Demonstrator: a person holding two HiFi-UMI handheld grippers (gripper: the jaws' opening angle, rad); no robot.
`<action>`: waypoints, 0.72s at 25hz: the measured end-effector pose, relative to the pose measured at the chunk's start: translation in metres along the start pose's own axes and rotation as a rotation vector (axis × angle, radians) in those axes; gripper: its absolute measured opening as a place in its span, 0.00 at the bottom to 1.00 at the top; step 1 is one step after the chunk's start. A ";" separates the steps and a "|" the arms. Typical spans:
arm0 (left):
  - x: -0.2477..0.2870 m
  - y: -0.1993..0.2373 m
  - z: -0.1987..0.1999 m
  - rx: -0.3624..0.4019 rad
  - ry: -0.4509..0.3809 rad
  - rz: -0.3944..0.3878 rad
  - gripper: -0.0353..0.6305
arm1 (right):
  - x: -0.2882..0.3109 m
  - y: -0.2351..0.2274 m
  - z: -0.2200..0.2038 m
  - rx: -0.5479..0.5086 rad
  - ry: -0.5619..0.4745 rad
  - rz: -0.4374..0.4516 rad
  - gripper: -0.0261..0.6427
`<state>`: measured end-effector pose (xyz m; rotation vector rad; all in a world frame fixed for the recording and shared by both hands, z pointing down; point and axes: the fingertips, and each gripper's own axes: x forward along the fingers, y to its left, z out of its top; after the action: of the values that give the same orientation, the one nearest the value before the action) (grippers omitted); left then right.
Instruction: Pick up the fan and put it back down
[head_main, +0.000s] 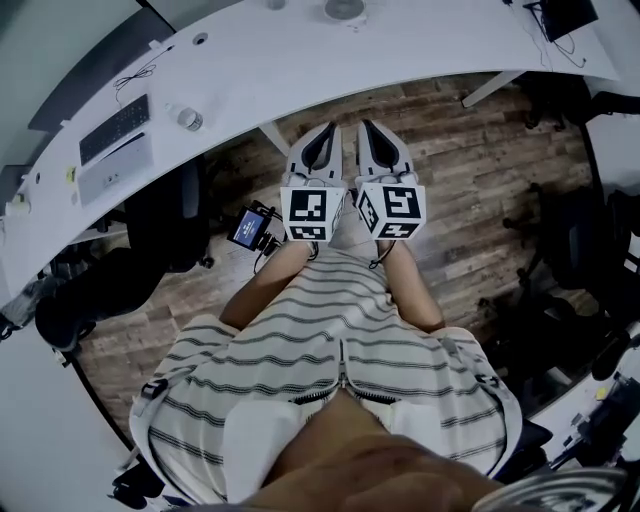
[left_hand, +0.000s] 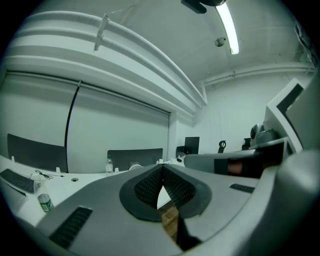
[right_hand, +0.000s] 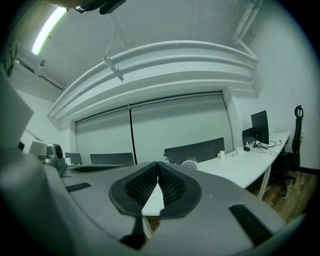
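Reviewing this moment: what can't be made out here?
Small round white fan: tiny in the right gripper view, lower part behind the right gripper; cut by the head view's top edge.
Clear plastic bottle: label too small, left gripper view.
Small black device with a lit screen: display unreadable, head view.

the head view looks steeply down from above the person, past a grey-and-white striped shirt (head_main: 330, 350), onto the left claw (head_main: 322, 140), the right claw (head_main: 372, 140) and the long curved white table (head_main: 300, 60) just ahead of them. each gripper view rides close behind its own claw and faces almost level along the jaws, across the room. all three views share that table; both gripper views also share the pale roller blinds (right_hand: 175, 120) behind it.
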<state>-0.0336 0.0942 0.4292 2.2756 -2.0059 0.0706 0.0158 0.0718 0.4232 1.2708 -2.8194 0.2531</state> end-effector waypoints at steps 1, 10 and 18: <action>0.008 0.007 0.004 0.005 0.000 -0.006 0.06 | 0.011 -0.001 0.003 -0.002 0.000 -0.006 0.06; 0.068 0.068 0.020 0.019 0.008 -0.041 0.06 | 0.097 -0.010 0.029 -0.022 -0.006 -0.056 0.06; 0.112 0.097 0.017 -0.003 0.024 -0.067 0.06 | 0.145 -0.024 0.026 -0.036 0.033 -0.093 0.06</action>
<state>-0.1161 -0.0302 0.4293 2.3268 -1.9149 0.0883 -0.0619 -0.0557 0.4160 1.3725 -2.7159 0.2172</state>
